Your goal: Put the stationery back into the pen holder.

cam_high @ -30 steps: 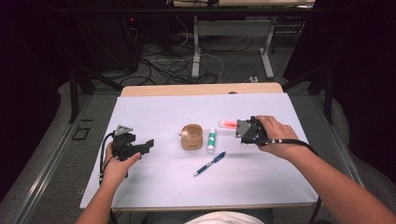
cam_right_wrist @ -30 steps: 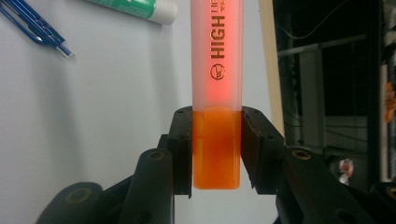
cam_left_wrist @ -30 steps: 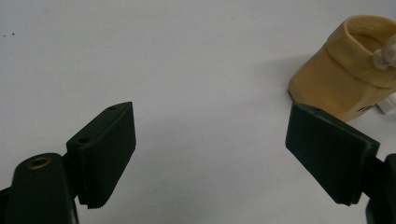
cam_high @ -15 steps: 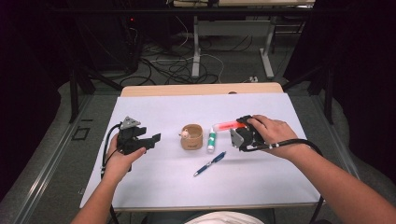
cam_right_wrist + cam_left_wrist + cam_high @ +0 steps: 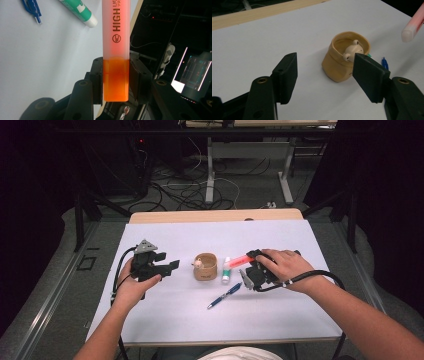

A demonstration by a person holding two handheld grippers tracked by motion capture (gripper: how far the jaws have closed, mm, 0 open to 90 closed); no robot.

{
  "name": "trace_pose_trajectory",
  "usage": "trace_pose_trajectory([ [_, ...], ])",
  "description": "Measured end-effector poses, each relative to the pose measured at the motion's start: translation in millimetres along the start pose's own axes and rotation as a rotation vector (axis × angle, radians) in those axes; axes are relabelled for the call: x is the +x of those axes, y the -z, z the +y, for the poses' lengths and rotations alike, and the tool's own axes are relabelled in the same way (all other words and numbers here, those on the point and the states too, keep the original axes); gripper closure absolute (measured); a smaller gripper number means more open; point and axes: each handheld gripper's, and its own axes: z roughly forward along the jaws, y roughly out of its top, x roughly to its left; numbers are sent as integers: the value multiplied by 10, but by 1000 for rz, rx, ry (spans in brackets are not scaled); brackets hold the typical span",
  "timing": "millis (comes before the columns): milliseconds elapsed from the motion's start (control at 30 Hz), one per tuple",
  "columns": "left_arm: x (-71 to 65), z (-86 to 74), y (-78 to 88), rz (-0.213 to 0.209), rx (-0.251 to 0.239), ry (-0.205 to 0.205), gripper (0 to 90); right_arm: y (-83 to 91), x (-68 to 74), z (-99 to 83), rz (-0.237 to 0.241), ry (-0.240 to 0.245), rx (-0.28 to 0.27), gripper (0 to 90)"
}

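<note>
Right gripper view: the right tongs (image 5: pixel 116 82) clamp an orange highlighter (image 5: pixel 116 50) above the counter (image 5: pixel 165 320), heading for the cup (image 5: pixel 344 60), I guess. Left tongs (image 5: pixel 324 75) have been closing, half-open, empty.

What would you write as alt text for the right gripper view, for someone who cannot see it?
An orange highlighter is clamped at its orange end between the two black jaws of the right tool, its pale cap pointing up the frame. Behind it, on the white table, lie a green and white tube and part of a blue pen.
</note>
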Motion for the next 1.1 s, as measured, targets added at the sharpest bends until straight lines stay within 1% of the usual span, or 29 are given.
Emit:
trace_pose_trajectory([
  [33, 1, -3, -11, -15, 5, 7, 383, -2, 13, 11, -21, 10, -10, 668],
  [67, 1, -6, -24, -30, 3, 10, 396, 2, 17, 24, -21, 22, -10, 668],
  [100, 0, -6, -32, -51, 14, 18, 406, 5, 16, 39, -22, 39, -11, 668],
  [133, -6, -12, -52, -63, 5, 26, 412, 15, 12, 53, -11, 54, -7, 668],
  [200, -38, -11, -71, -81, 9, 48, 413, 22, 21, 81, -9, 76, -4, 668],
  [267, -61, 6, -89, -92, 13, 23, 418, 17, 39, 106, -14, 98, -9, 668],
  [300, -75, 11, -98, -97, 6, 26, 419, 20, 39, 118, -14, 112, -5, 668],
  [333, -85, 24, -98, -103, 13, 21, 419, 8, 50, 123, -33, 121, -18, 668],
  [367, -97, 34, -107, -108, 6, 16, 420, 9, 52, 132, -33, 134, -17, 668],
  [400, -108, 49, -107, -121, 14, 12, 427, 11, 52, 144, -11, 146, -10, 668],
  [433, -129, 59, -117, -129, 14, 16, 436, 11, 56, 153, -16, 157, -11, 668],
  [500, -163, 87, -132, -147, 29, -9, 442, 7, 68, 168, -39, 177, -19, 668],
  [533, -190, 100, -143, -158, 39, -11, 443, 9, 71, 178, -17, 177, -14, 668],
  [567, -212, 116, -155, -161, 42, -27, 444, -11, 77, 176, -19, 179, -42, 668],
  [600, -238, 130, -167, -172, 48, -35, 454, 9, 73, 194, -21, 202, -18, 668],
  [633, -273, 141, -190, -177, 41, -38, 456, 10, 81, 201, -19, 204, -15, 668],
  [667, -301, 156, -206, -187, 48, -53, 459, 10, 81, 210, -25, 225, -20, 668],
  [700, -331, 170, -220, -193, 52, -62, 460, 9, 92, 215, -20, 226, -18, 668],
  [733, -357, 186, -235, -206, 57, -71, 460, 9, 88, 227, -24, 249, -25, 668],
  [767, -388, 205, -254, -218, 67, -84, 457, 12, 102, 232, -31, 249, -25, 668],
  [800, -409, 214, -267, -221, 68, -89, 456, 17, 95, 247, -33, 269, -33, 668],
  [833, -432, 229, -285, -227, 70, -105, 456, 21, 103, 251, -39, 270, -31, 668],
  [867, -461, 243, -297, -234, 79, -109, 455, 18, 105, 258, -33, 280, -39, 668],
  [900, -495, 252, -313, -245, 81, -99, 455, 25, 113, 265, -38, 280, -32, 668],
  [967, -538, 279, -336, -257, 88, -121, 453, 32, 116, 281, -42, 304, -34, 668],
  [1000, -562, 289, -345, -260, 97, -123, 453, 31, 120, 282, -52, 303, -43, 668],
  [1033, -588, 297, -352, -261, 108, -119, 453, 36, 120, 289, -45, 308, -41, 668],
  [1067, -604, 306, -370, -267, 112, -131, 459, 46, 120, 297, -50, 316, -36, 668],
  [1100, -624, 310, -380, -269, 125, -132, 466, 48, 123, 302, -50, 314, -42, 668],
])
